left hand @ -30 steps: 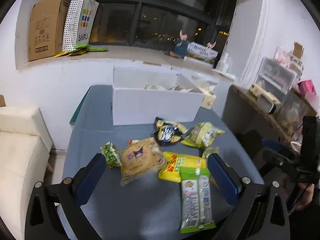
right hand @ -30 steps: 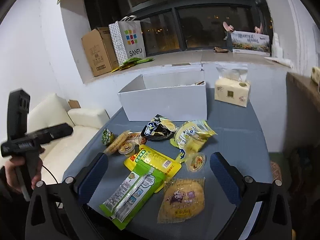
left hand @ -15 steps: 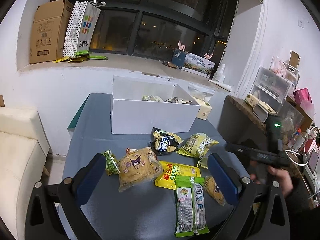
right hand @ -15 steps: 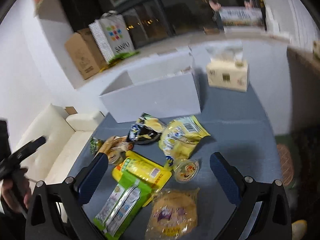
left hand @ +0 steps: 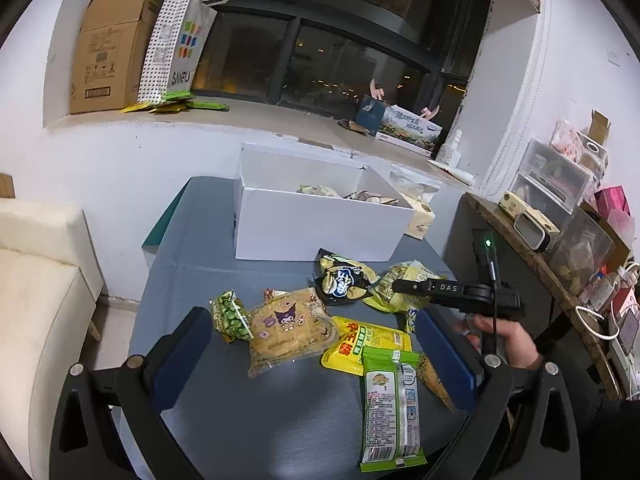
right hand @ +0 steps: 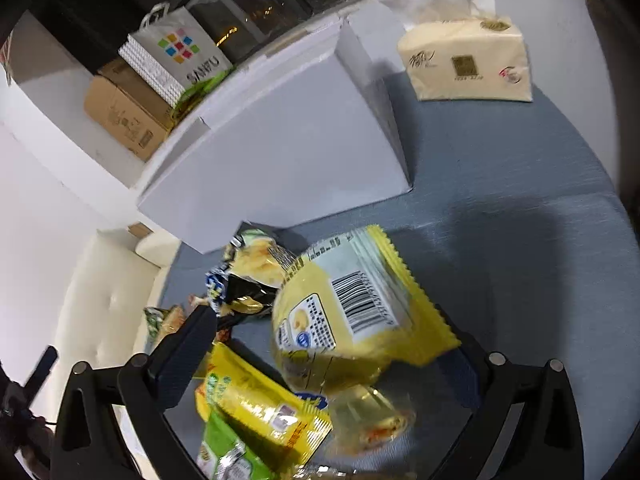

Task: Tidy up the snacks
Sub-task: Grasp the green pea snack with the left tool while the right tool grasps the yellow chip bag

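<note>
Down low over the grey counter (right hand: 500, 208) with the right gripper (right hand: 324, 320), jaws just been closing, now about halfway in. Between them, the yellow packet (right hand: 352, 312), barcode side up, lying in front of the white box (right hand: 280, 152). On the left, a clear gap between finger (right hand: 188, 352) and packet; on the right, finger tucked behind the packet's crimped edge, contact impossible to judge. No firm pinch to be seen. Just to the left of the packet, a dark chip bag (right hand: 240, 292), touching it. Farther back on the counter, past the box corner, a tissue pack (right hand: 468, 64).

Over to the left gripper (left hand: 312, 360): spread wide, holding nothing, hanging above the near end of the counter. Framed between its fingers, a clear biscuit bag (left hand: 288, 328) with a cartoon print, and a long green packet (left hand: 390, 400) lying partly over a flat yellow one. Beyond those, the same yellow packet under the tip of the right gripper, a hand (left hand: 504, 340) on its handle.
</note>
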Action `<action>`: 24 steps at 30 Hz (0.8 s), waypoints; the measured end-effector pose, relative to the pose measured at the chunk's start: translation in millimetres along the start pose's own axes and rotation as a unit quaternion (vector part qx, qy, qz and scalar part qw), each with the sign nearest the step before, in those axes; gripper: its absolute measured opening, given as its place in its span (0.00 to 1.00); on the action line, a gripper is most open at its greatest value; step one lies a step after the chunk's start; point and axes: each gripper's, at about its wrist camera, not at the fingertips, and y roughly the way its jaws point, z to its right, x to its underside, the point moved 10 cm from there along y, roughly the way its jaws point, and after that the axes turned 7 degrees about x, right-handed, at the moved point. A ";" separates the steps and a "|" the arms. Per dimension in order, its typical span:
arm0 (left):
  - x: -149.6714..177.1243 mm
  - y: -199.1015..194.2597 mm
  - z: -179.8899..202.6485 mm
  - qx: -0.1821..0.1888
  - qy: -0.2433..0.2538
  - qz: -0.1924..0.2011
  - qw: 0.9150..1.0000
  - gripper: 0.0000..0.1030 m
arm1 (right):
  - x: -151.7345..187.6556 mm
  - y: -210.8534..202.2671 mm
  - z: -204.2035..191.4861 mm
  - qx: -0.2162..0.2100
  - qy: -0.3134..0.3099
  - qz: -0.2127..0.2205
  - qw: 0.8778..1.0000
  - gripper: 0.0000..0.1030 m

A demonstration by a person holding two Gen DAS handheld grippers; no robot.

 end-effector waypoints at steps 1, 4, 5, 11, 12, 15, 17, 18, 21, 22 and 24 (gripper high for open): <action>0.2 0.0 -1.8 -0.001 -0.002 0.000 1.000 1.00 | 1.4 4.0 3.6 0.008 0.002 -0.002 1.000 0.37; 1.3 -0.4 -6.6 -0.002 -0.005 0.002 1.000 1.00 | -0.3 -4.5 2.1 0.002 -0.002 0.033 0.999 0.32; 2.4 1.4 -9.9 -0.004 -0.009 0.000 1.000 1.00 | -0.2 -10.9 -3.1 -0.010 -0.009 0.045 0.999 0.32; 15.1 19.3 -30.1 -0.009 -0.029 -0.023 0.999 1.00 | -7.5 -59.6 -22.6 -0.011 -0.046 0.099 0.994 0.31; 17.2 22.8 -34.5 -0.012 -0.033 -0.028 0.999 1.00 | -9.4 -71.2 -27.4 -0.008 -0.053 0.114 0.992 0.31; 26.9 42.5 -56.8 -0.015 -0.065 -0.053 0.996 1.00 | -5.9 -97.1 -41.3 -0.006 -0.080 0.133 0.988 0.31; 32.8 58.7 -74.3 -0.005 -0.113 -0.071 0.991 1.00 | -0.2 -114.3 -54.7 0.002 -0.107 0.150 0.983 0.31; 35.5 69.3 -88.5 -0.014 -0.142 -0.082 0.986 1.00 | 1.4 -120.5 -58.7 -0.002 -0.111 0.155 0.982 0.31; 37.8 89.7 -107.7 -0.038 -0.157 -0.100 0.982 1.00 | 10.3 -138.5 -66.9 -0.017 -0.111 0.165 0.980 0.31; 39.5 97.9 -112.1 -0.043 -0.164 -0.109 0.980 1.00 | 12.2 -141.2 -68.9 -0.017 -0.113 0.167 0.979 0.31; 42.3 109.8 -115.9 -0.059 -0.163 -0.123 0.977 0.99 | 17.3 -146.5 -74.0 -0.017 -0.117 0.170 0.978 0.31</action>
